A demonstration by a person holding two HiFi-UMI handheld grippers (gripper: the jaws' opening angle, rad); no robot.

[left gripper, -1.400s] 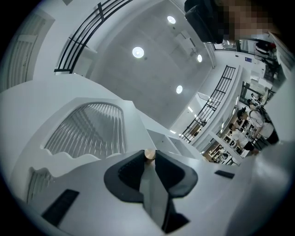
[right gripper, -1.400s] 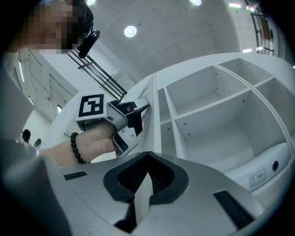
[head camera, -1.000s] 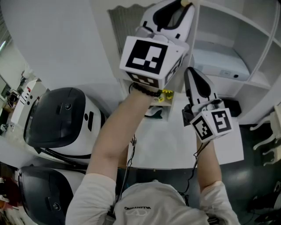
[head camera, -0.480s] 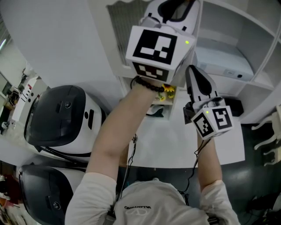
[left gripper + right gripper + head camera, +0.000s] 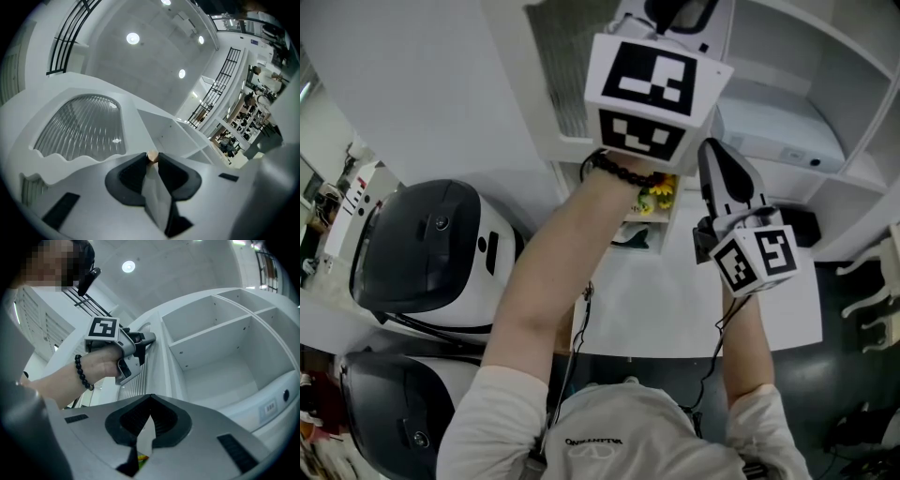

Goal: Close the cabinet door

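The white cabinet door (image 5: pixel 551 86) has a ribbed glass panel (image 5: pixel 83 125) and stands partly open beside the open shelves (image 5: pixel 211 348). My left gripper (image 5: pixel 679 9) is raised to the door's free edge. In the left gripper view its jaws (image 5: pixel 152 159) pinch the small tan door knob (image 5: pixel 152 155). The right gripper view shows that left gripper (image 5: pixel 145 339) against the door edge (image 5: pixel 157 359). My right gripper (image 5: pixel 710 150) hangs lower and to the right, in front of the shelves, shut with nothing in it (image 5: pixel 150 399).
Two white-and-black domed machines (image 5: pixel 431 248) (image 5: pixel 394 412) stand at the left. Below the cabinet is a white table (image 5: pixel 694 300) with a small yellow flower item (image 5: pixel 657 195). A white box (image 5: pixel 778 136) sits on a lower shelf. White chair legs (image 5: pixel 872 286) show at the right.
My left gripper has moved to the right and further up the picture with the knob, and the door has swung with it toward the shelves. The right gripper has barely moved.
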